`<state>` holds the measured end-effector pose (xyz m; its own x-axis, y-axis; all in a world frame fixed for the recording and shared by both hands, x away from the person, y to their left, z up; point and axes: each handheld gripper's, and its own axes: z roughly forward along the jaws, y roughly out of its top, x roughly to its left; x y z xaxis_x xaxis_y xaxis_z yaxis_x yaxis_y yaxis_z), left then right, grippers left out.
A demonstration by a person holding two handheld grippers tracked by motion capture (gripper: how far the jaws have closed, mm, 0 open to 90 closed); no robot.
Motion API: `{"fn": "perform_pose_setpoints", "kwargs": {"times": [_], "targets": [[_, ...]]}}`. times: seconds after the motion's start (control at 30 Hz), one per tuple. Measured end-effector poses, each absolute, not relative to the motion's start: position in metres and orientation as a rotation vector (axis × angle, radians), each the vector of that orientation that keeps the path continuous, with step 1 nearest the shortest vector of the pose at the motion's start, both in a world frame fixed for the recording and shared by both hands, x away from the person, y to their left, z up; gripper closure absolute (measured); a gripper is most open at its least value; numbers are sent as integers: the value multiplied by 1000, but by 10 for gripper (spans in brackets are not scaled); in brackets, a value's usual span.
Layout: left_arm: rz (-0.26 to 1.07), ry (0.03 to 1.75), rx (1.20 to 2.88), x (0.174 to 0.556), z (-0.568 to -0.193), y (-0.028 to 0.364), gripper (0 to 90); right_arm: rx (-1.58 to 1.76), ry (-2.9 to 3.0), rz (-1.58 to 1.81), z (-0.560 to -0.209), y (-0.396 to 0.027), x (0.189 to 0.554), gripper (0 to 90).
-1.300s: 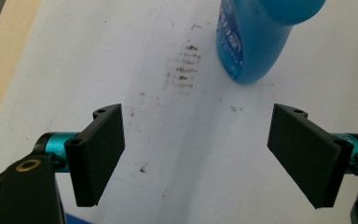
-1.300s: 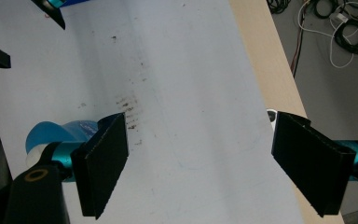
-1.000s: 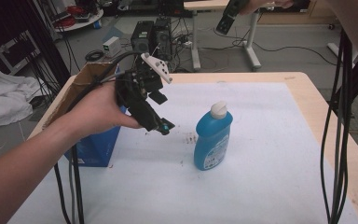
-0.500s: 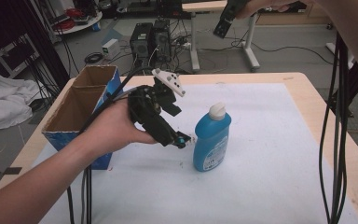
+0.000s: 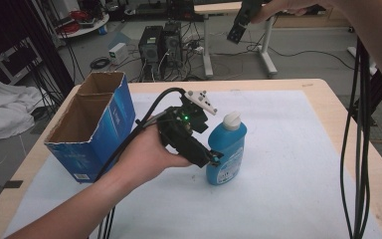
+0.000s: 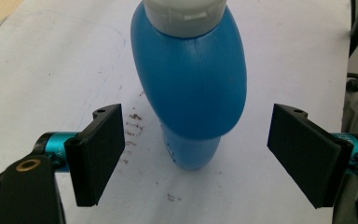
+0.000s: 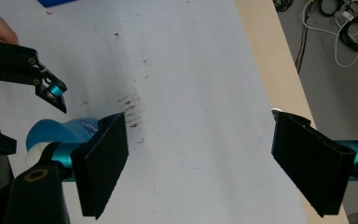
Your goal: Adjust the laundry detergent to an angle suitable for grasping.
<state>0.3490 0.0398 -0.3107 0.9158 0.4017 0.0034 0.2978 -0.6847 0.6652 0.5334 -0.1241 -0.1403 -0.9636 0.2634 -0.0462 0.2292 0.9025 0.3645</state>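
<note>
A blue plastic bottle (image 5: 226, 149) with a white cap stands upright on the white sheet near the table's middle. My left gripper (image 5: 213, 158) is held low at the bottle's left side, fingertips right beside it. In the left gripper view the bottle (image 6: 189, 79) stands just ahead, and my left gripper (image 6: 196, 123) is open, both pads clear of the bottle. My right gripper (image 5: 235, 36) hangs high above the far edge. In the right gripper view my right gripper (image 7: 198, 135) is open over bare sheet, with the bottle (image 7: 60, 130) far below at left.
An open blue cardboard box (image 5: 87, 134) stands at the table's left edge, next to my left forearm. The white sheet (image 5: 288, 164) covers most of the wooden table (image 5: 348, 129). Cables (image 5: 358, 149) hang down at the right. Brown smudges (image 6: 133, 123) mark the sheet by the bottle.
My left gripper has moved right and down, from beside the box to the bottle's left side. The right gripper has stayed high, and the bottle has not moved.
</note>
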Motion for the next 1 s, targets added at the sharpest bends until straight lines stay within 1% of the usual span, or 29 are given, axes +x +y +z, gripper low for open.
{"fn": "perform_pose_setpoints", "kwargs": {"times": [0.6, 0.77, 1.0], "targets": [[222, 563, 2378, 349, -339, 11, 190, 391, 2973, 558, -141, -126, 534, 183], [246, 590, 2362, 348, -343, 7, 190, 391, 2974, 558, -142, -126, 534, 182], [243, 617, 2346, 348, -344, 6, 192, 398, 2974, 559, -143, -128, 535, 182]]}}
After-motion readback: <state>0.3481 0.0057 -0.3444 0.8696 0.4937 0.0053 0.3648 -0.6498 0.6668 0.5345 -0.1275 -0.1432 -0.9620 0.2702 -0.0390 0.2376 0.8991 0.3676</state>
